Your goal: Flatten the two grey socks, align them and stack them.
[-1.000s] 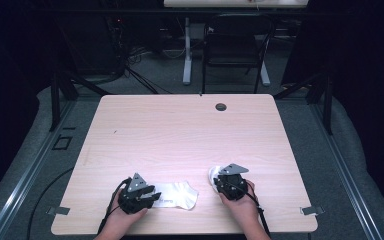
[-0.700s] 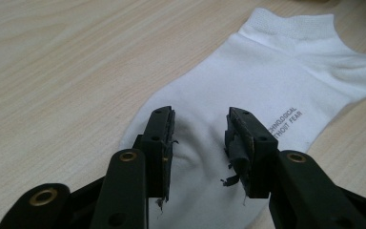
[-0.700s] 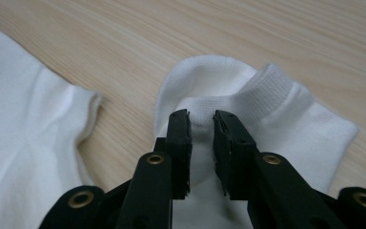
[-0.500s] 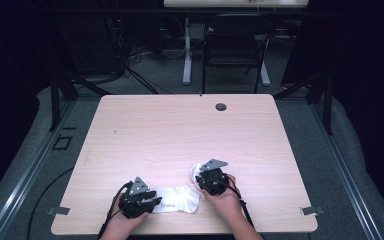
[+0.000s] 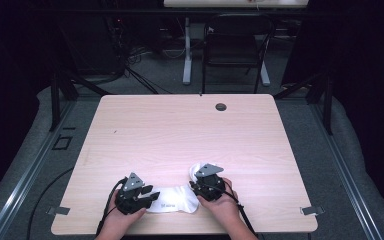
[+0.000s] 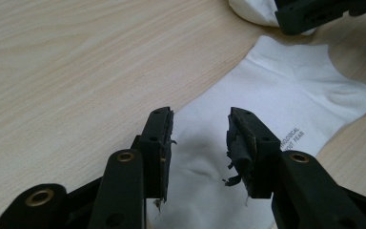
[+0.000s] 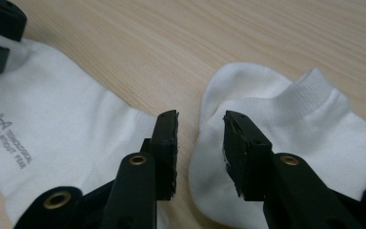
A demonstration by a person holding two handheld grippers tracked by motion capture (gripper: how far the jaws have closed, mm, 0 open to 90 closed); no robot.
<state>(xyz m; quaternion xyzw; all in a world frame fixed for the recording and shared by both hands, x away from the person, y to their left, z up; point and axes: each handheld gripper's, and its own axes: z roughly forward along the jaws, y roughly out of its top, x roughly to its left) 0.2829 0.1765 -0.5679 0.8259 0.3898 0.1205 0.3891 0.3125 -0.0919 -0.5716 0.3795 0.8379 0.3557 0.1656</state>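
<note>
right gripper (image 5: pixel 201 187) shifted left beside flat sock (image 5: pixel 172 204), jaws just opened

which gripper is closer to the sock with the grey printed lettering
Left. The left gripper has its open jaws right over the lettered sock; the right gripper is by its far end, over the second sock.

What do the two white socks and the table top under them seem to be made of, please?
The flat sock looks like smooth, matte knit fabric, probably cotton blend: it lies limp, with small grey lettering printed on it. The bunched sock shows a ribbed knit cuff and the same soft white cloth. The table looks like pale wood-grain laminate, smooth and faintly satin; whether it is real wood cannot be told.
</note>
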